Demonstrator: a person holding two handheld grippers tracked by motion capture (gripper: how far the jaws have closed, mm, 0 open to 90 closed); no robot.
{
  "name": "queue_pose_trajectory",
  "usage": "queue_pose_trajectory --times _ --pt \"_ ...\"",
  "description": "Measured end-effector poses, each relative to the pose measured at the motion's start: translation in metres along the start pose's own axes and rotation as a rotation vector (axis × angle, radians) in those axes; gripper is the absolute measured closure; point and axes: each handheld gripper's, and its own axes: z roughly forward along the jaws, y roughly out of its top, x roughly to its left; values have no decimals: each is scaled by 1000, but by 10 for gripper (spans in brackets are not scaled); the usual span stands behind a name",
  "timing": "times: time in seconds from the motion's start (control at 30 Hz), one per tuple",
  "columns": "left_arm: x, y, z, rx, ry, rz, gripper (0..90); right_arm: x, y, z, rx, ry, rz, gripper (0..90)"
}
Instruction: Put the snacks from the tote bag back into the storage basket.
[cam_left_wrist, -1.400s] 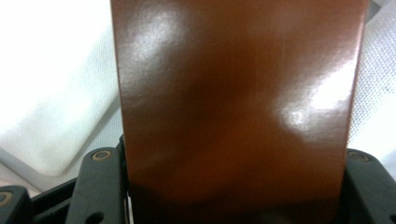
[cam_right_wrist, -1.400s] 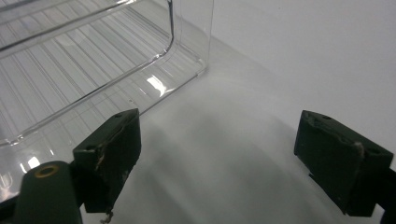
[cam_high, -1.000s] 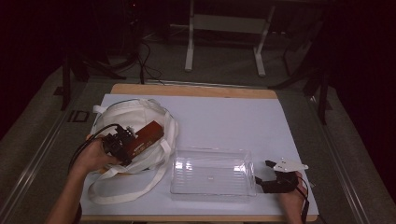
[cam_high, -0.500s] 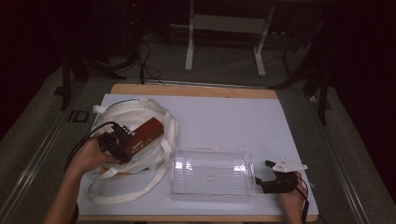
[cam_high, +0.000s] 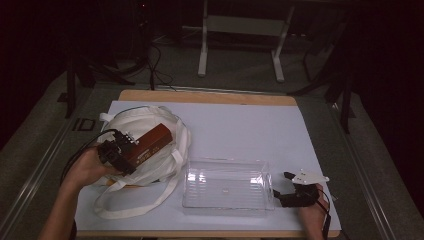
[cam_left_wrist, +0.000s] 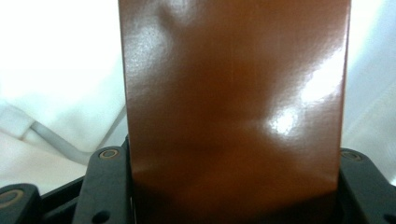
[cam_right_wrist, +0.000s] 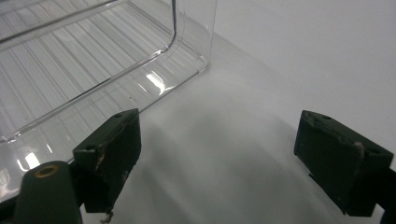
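- Two grippers are in my high view. My left gripper (cam_high: 119, 152) sits over the white cloth tote bag (cam_high: 150, 145) at the left of the white table (cam_high: 240, 130), clamped on a glossy brown carton (cam_high: 150, 142) that lies tilted above the bag's mouth.
- In the same view my right gripper (cam_high: 287, 190) rests low at the near right, just beside the end of the clear plastic bin (cam_high: 227, 182), which stands between the bag and that gripper. I can read no label on the carton or the bin here.
- Left gripper view: the brown carton (cam_left_wrist: 233, 102) stands between my two black jaws, both pressed against its sides, with white bag (cam_left_wrist: 56, 93) fabric behind. Its face is plain and shiny; I see no writing.
- Right gripper view: my jaws stand wide apart with nothing between them, above the bare table (cam_right_wrist: 280, 60). The ribbed clear bin (cam_right_wrist: 84, 60) is just beside one jaw, whether touching I cannot tell.
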Motion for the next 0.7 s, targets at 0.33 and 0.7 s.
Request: queue_pose_trajectory --times 0.33,0.7 --pt "-9 -6 -15 -57 3 34 424 0 0 0 0 -1 0 148" --pt "-20 -2 -28 -105 9 67 422 0 0 0 0 -1 1 148"
